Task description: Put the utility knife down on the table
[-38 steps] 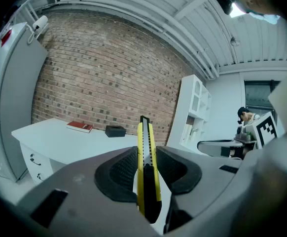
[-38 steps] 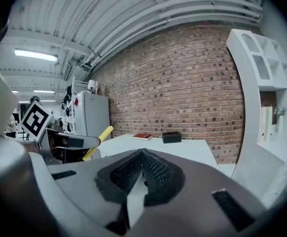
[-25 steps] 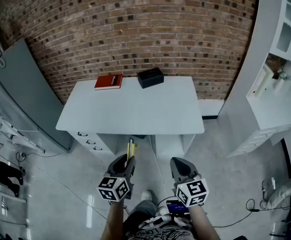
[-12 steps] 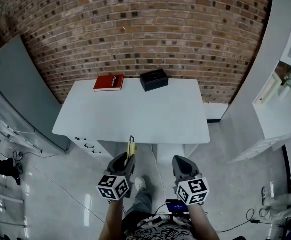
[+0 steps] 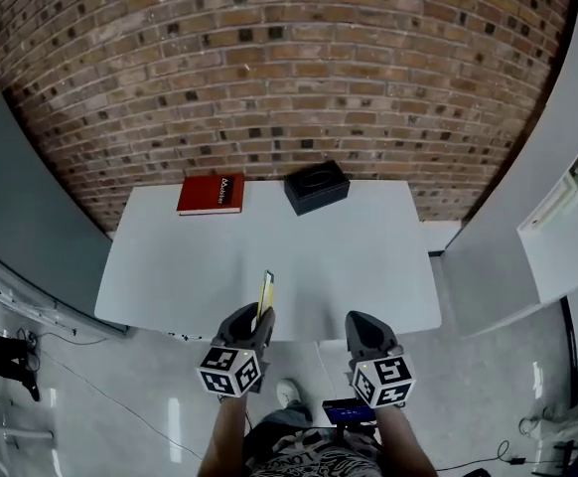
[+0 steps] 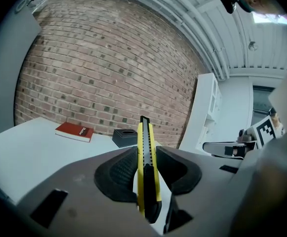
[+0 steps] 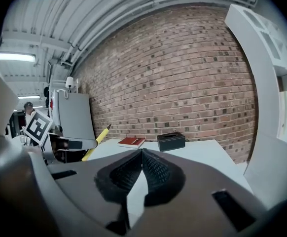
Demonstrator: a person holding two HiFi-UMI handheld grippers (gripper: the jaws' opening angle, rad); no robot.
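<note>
A yellow and black utility knife [image 5: 265, 293] [image 6: 146, 167] sticks forward from my left gripper [image 5: 252, 322], whose jaws are shut on its handle. Its tip reaches over the near edge of the white table [image 5: 170, 261]. From the right gripper view the knife [image 7: 96, 140] shows at the left, pointing up and forward. My right gripper [image 5: 361, 328] [image 7: 141, 153] hangs level with the left one at the table's near edge; its pads [image 7: 156, 169] meet at the tips with nothing between them.
A red book [image 5: 211, 194] [image 6: 74, 131] [image 7: 132, 142] and a black box [image 5: 317, 187] [image 6: 125, 137] [image 7: 171, 141] lie at the table's far edge against a brick wall [image 5: 269, 68]. White shelving [image 5: 567, 217] stands to the right, a grey cabinet [image 5: 11, 217] to the left.
The table has drawn closer and larger in the head view; both grippers now hang at its near edge, and the knife tip reaches over the tabletop. The left jaws stay shut on the knife.
</note>
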